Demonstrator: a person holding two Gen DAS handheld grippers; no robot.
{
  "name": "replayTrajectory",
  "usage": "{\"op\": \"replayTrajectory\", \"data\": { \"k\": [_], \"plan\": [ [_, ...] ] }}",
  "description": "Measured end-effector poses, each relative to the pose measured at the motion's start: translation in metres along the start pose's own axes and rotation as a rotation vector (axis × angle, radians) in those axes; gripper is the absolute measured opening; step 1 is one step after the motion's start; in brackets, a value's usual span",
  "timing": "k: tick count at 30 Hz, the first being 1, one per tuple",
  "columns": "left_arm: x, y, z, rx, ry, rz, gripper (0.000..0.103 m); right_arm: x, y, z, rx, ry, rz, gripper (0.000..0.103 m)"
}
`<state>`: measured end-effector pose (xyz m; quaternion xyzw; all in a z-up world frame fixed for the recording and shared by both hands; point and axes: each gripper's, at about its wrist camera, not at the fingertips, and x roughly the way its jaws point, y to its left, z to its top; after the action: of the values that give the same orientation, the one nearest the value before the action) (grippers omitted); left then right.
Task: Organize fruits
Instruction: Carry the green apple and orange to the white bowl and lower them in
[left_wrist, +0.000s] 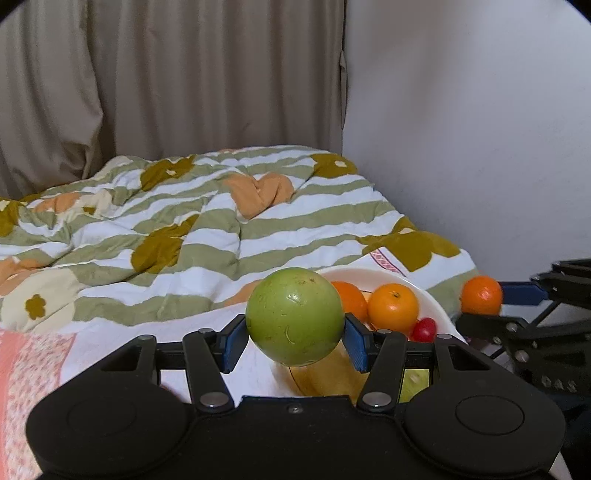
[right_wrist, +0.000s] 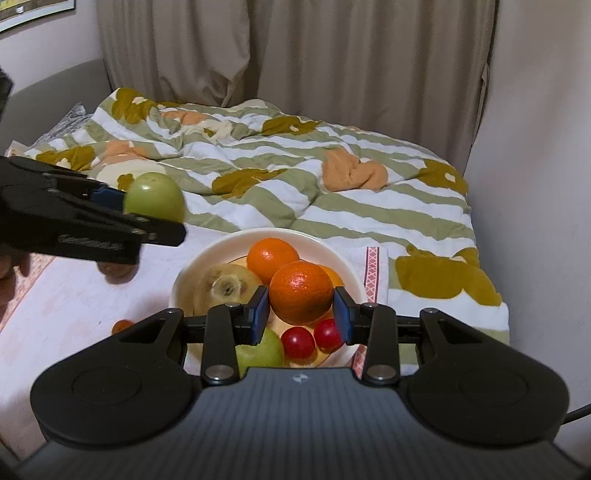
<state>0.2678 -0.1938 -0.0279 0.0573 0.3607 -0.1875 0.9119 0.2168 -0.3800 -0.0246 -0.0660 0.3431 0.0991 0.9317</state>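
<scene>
Your left gripper (left_wrist: 295, 334) held the green apple (left_wrist: 294, 315) clamped between its pads; your right gripper (right_wrist: 301, 308) gripped an orange (right_wrist: 301, 291) above the bowl (right_wrist: 207, 254), whose far rim lay beyond the fingertips.

Dim warm light, soft (fisheye-bent) edges

Left claw (left_wrist: 295, 332) and right claw (right_wrist: 301, 310) both tilt downward, each clamped shut on something.
</scene>
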Motion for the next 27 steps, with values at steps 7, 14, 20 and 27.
{"op": "replayTrajectory", "data": {
  "k": [7, 14, 20, 27],
  "plan": [
    [0.054, 0.006, 0.012, 0.013, 0.07, -0.029, 0.059, 0.028, -0.008, 0.002, 0.048, 0.039, -0.008, 0.052],
    [0.085, 0.012, 0.011, -0.015, 0.147, -0.031, 0.059, 0.045, -0.013, -0.002, 0.069, 0.077, -0.002, 0.053],
    [0.085, 0.013, 0.013, -0.035, 0.138, -0.045, 0.07, 0.051, -0.017, -0.003, 0.077, 0.091, 0.006, 0.053],
    [0.065, 0.014, 0.019, -0.052, 0.09, -0.009, 0.099, 0.048, -0.019, -0.002, 0.072, 0.084, 0.017, 0.053]
  ]
}}
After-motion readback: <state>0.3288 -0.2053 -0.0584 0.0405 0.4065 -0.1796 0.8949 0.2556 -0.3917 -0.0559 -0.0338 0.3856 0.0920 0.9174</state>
